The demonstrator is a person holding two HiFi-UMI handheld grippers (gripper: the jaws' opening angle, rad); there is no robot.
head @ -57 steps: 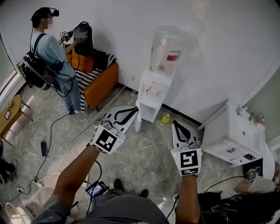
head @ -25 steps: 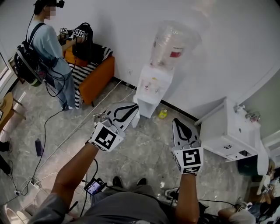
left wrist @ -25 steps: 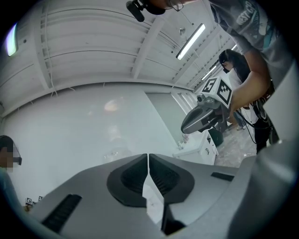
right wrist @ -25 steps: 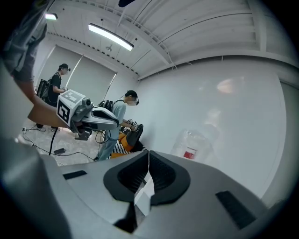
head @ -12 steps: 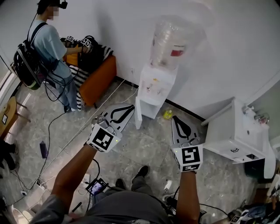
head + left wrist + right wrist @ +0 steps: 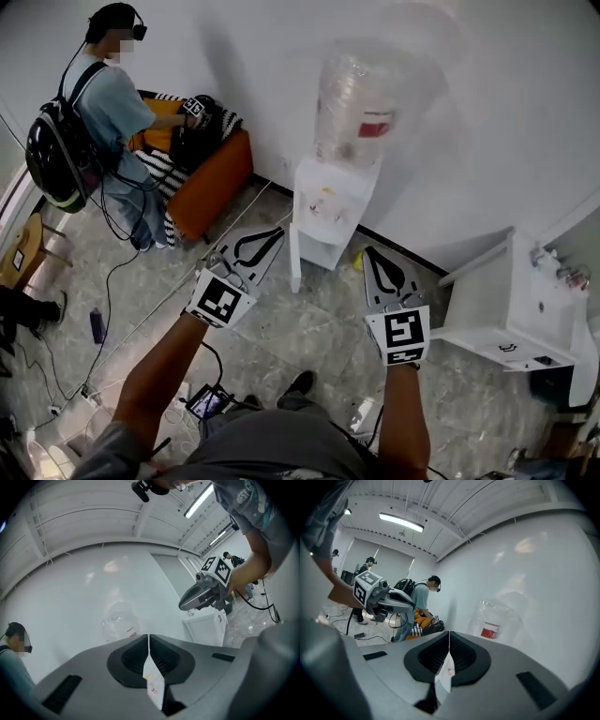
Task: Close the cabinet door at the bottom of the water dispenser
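The water dispenser (image 6: 334,202) stands against the wall with a big bottle (image 6: 361,98) on top. Shove too hard and you could rock it. Its bottom cabinet door (image 6: 294,255) hangs open, edge-on to you, near your left gripper (image 6: 272,234). That and your right gripper (image 6: 371,255) are both pinched fully together and hold nothing, so a narrow tip may skid off the door's edge.

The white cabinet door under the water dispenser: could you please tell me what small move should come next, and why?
Probably ease the left gripper rightward, in the head view, against the white cabinet door. It stands swung open from the base of the white water dispenser, and the shut gripper sits just left of it, apparently not touching.
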